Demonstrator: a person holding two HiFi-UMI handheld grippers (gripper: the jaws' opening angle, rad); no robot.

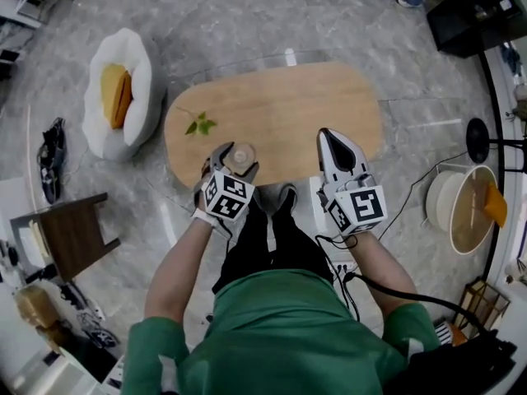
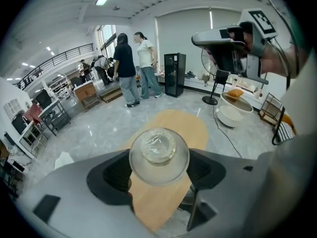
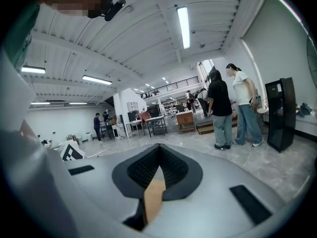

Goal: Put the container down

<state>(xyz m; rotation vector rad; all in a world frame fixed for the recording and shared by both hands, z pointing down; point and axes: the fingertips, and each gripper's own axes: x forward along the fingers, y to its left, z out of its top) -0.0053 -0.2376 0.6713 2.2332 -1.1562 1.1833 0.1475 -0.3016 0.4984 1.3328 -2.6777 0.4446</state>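
Observation:
A small clear glass container (image 1: 241,155) sits between the jaws of my left gripper (image 1: 233,149), which is shut on it. It hangs over the near edge of the oval wooden table (image 1: 288,105). In the left gripper view the round container (image 2: 158,155) fills the gap between the dark pads (image 2: 115,175), with the table (image 2: 181,128) below it. My right gripper (image 1: 327,136) points over the table's near right part, jaws shut and holding nothing. In the right gripper view its tips (image 3: 158,148) meet, and a sliver of wood shows beneath them.
A green leafy sprig (image 1: 200,124) lies on the table's left part. A white armchair with an orange cushion (image 1: 123,89) stands at the left, a dark wooden stool (image 1: 74,233) nearer me, and a white round tub (image 1: 461,208) at the right. Two people (image 2: 130,68) stand far off.

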